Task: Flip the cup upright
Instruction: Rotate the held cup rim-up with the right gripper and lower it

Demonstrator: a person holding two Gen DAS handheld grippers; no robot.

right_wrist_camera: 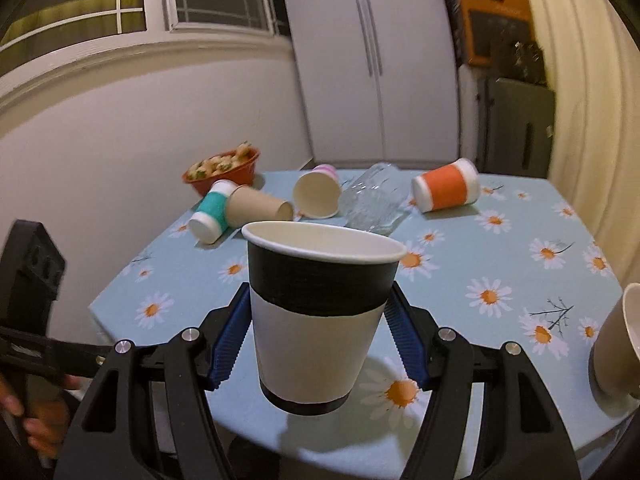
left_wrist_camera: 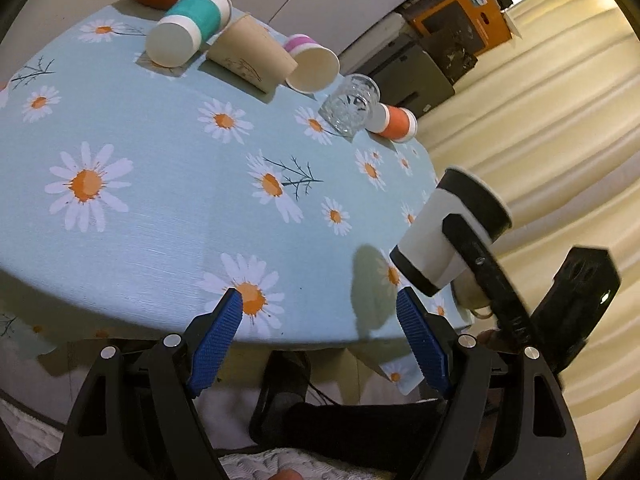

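My right gripper (right_wrist_camera: pixel 316 332) is shut on a black-and-white paper cup (right_wrist_camera: pixel 316 320), held upright a little above the near edge of the table (right_wrist_camera: pixel 500 260). In the left wrist view the same cup (left_wrist_camera: pixel 448 232) hangs at the right, clamped by the right gripper's black finger. My left gripper (left_wrist_camera: pixel 320 312) is open and empty over the table's near edge, left of the cup. At the far side lie a teal cup (right_wrist_camera: pixel 212 212), a brown cup (right_wrist_camera: pixel 260 208), a pink cup (right_wrist_camera: pixel 316 194), a glass (right_wrist_camera: pixel 374 200) and an orange cup (right_wrist_camera: pixel 446 186), all on their sides.
An orange bowl of food (right_wrist_camera: pixel 224 170) stands at the far left corner. A tan cup (right_wrist_camera: pixel 616 344) stands at the table's right edge. A white fridge (right_wrist_camera: pixel 372 60) and stacked boxes (right_wrist_camera: pixel 496 20) are behind the table, with a curtain on the right.
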